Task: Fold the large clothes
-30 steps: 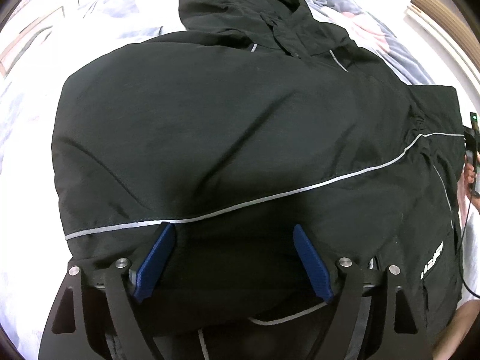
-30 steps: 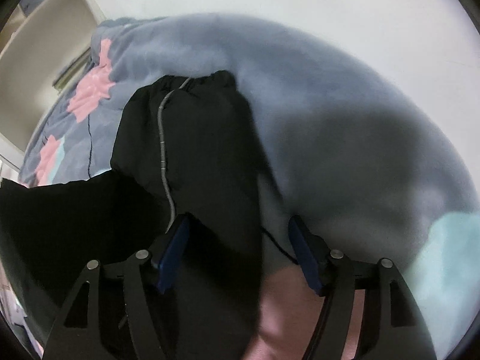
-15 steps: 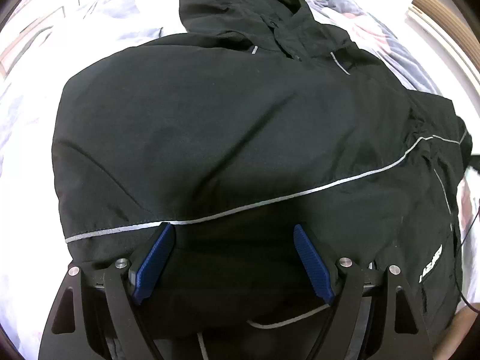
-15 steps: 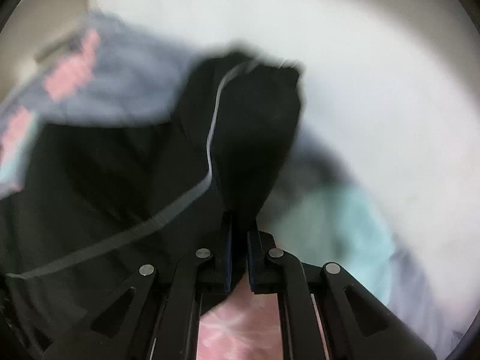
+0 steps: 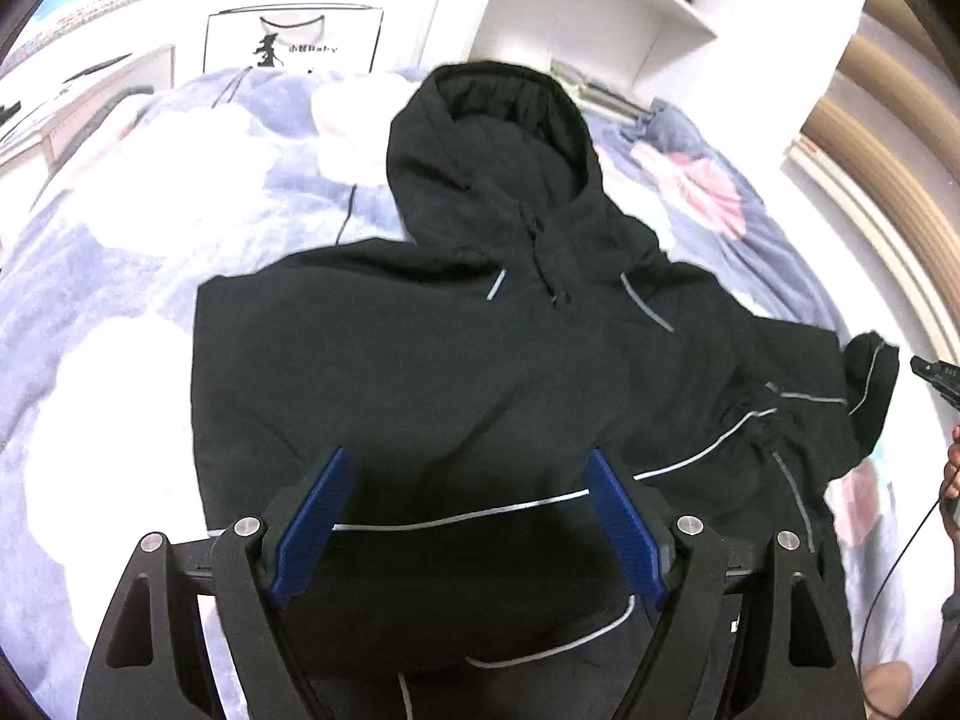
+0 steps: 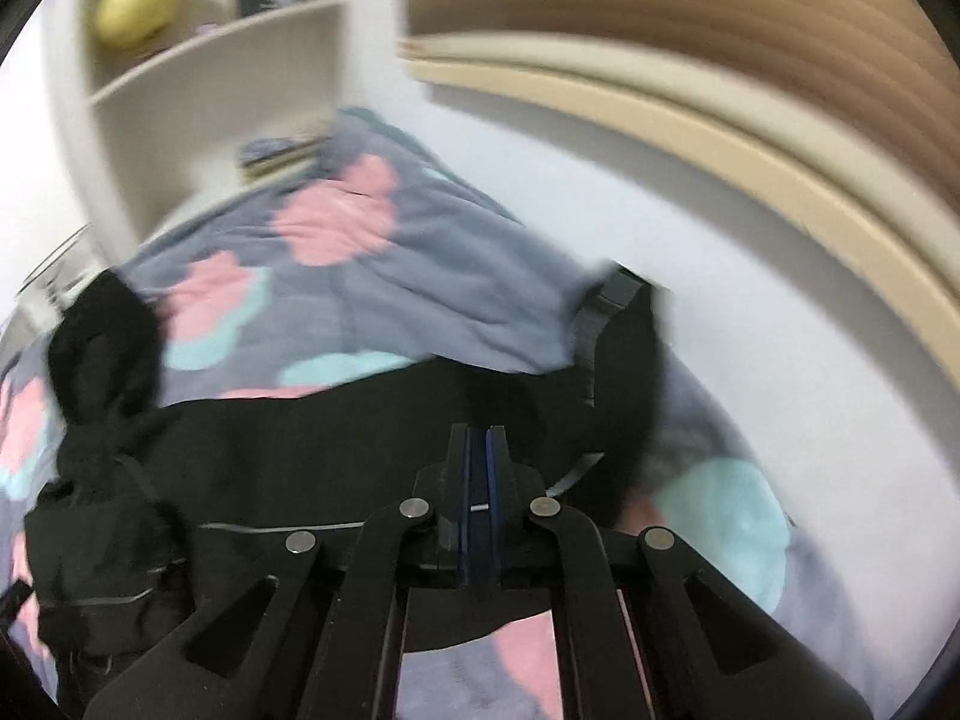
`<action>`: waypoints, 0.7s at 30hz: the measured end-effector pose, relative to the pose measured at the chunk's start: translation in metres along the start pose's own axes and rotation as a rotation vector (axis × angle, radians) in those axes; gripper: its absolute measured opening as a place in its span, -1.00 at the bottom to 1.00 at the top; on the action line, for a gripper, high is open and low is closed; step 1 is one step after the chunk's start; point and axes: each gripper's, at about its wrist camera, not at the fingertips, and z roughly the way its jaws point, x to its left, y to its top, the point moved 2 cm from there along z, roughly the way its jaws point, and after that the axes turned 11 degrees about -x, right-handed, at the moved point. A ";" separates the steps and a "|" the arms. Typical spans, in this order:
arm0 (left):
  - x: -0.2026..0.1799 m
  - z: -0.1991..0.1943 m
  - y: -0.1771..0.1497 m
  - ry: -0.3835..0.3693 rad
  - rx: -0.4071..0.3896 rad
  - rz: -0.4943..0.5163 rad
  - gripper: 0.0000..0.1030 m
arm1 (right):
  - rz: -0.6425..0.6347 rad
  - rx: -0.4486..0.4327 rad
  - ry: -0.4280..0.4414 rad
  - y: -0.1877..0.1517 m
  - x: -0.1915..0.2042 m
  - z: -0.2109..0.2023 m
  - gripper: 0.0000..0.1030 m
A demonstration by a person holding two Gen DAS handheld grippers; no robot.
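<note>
- The room has white shelves against the wall and a bed with a grey blanket that carries pink and light blue shapes.
- A black jacket with a hood lies spread on the blanket, the hood toward the shelves, thin silver lines across the cloth.
- The left hand-held gripper hangs above the lower part of the jacket. Its blue pads stand wide apart and nothing is between them.
- The right hand-held gripper has its two pads pressed together on the black cloth of the jacket, on the sleeve side, and the sleeve is raised off the blanket.
- The right view is blurred, so the exact point of the grip is not clear.
- At the right edge of the left view part of a person's hand shows.
</note>
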 end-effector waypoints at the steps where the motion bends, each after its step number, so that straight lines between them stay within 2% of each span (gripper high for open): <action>1: 0.003 -0.002 0.001 -0.003 -0.004 -0.006 0.59 | -0.028 -0.012 -0.004 0.002 0.015 -0.007 -0.88; 4: 0.010 -0.005 0.000 -0.001 0.000 -0.024 0.58 | -0.053 0.023 0.003 0.002 0.034 -0.009 -0.88; 6: 0.018 -0.005 -0.002 -0.003 0.002 -0.043 0.59 | 0.006 0.073 0.002 -0.005 0.020 -0.005 -0.79; 7: 0.020 -0.005 -0.004 -0.002 0.005 -0.050 0.59 | 0.050 0.086 0.001 -0.012 0.005 -0.007 -0.68; 9: 0.025 -0.003 -0.005 -0.004 0.012 -0.072 0.59 | 0.117 0.089 -0.036 -0.022 -0.030 -0.003 -0.08; 11: 0.029 -0.001 -0.004 -0.010 0.018 -0.104 0.59 | 0.177 0.105 -0.077 -0.037 -0.070 0.003 0.07; 14: 0.026 0.003 -0.005 -0.010 0.024 -0.109 0.59 | 0.282 0.157 -0.114 -0.060 -0.119 0.023 0.08; 17: 0.017 0.012 -0.009 0.021 0.042 -0.062 0.59 | 0.395 0.181 -0.113 -0.079 -0.158 0.046 0.09; 21: 0.007 0.024 -0.018 0.065 0.079 0.008 0.59 | 0.443 0.180 -0.101 -0.085 -0.178 0.075 0.09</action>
